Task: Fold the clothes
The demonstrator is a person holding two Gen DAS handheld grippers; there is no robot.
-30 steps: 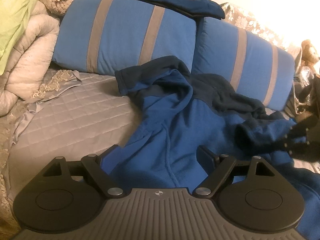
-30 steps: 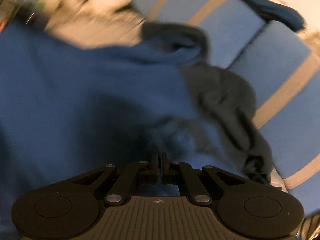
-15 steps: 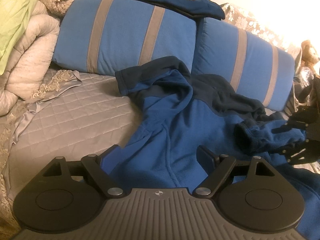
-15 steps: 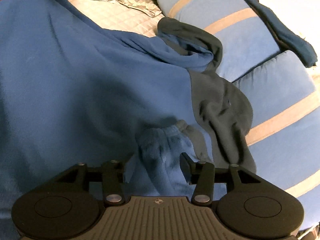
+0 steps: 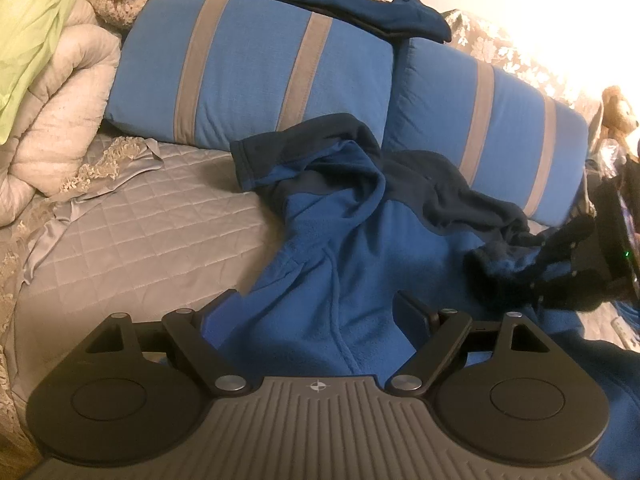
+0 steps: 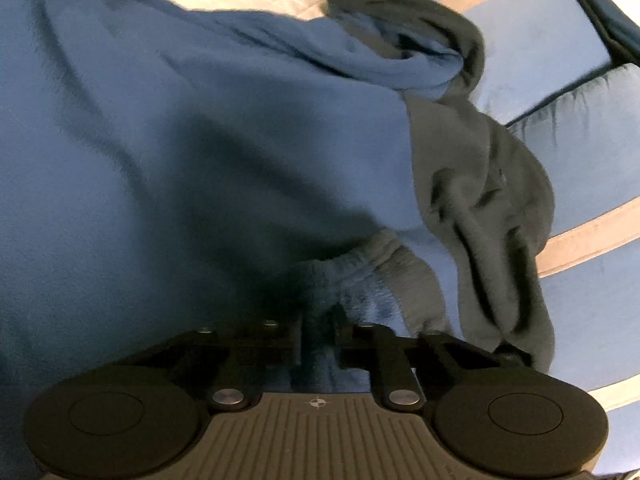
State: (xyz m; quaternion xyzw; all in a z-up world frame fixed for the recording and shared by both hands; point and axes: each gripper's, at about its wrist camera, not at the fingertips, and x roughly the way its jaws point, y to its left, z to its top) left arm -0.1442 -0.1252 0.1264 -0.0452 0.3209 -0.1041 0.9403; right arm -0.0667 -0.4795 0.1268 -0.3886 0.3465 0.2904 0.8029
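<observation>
A blue fleece hoodie [image 5: 352,264] with dark navy shoulders and hood lies spread on the grey quilted bed cover [image 5: 140,232]. My left gripper [image 5: 316,312] hovers open over its lower front, with a finger on each side of the centre seam and nothing held. At the right edge of the left wrist view, my right gripper [image 5: 548,276] pinches the bunched sleeve end [image 5: 496,276]. In the right wrist view the right gripper [image 6: 319,336] is shut on that fleece bunch [image 6: 360,280], and the hoodie body [image 6: 200,140] fills the view.
Two blue pillows with grey stripes [image 5: 248,72] [image 5: 480,120] stand behind the hoodie. A dark blue garment [image 5: 360,12] lies on top of them. A rolled white duvet [image 5: 52,120] and a green cloth [image 5: 28,20] sit at the left. A stuffed toy [image 5: 618,112] is at the far right.
My right gripper stood open around the bunched sleeve half a second ago and has now shut on it. The left gripper has not moved.
</observation>
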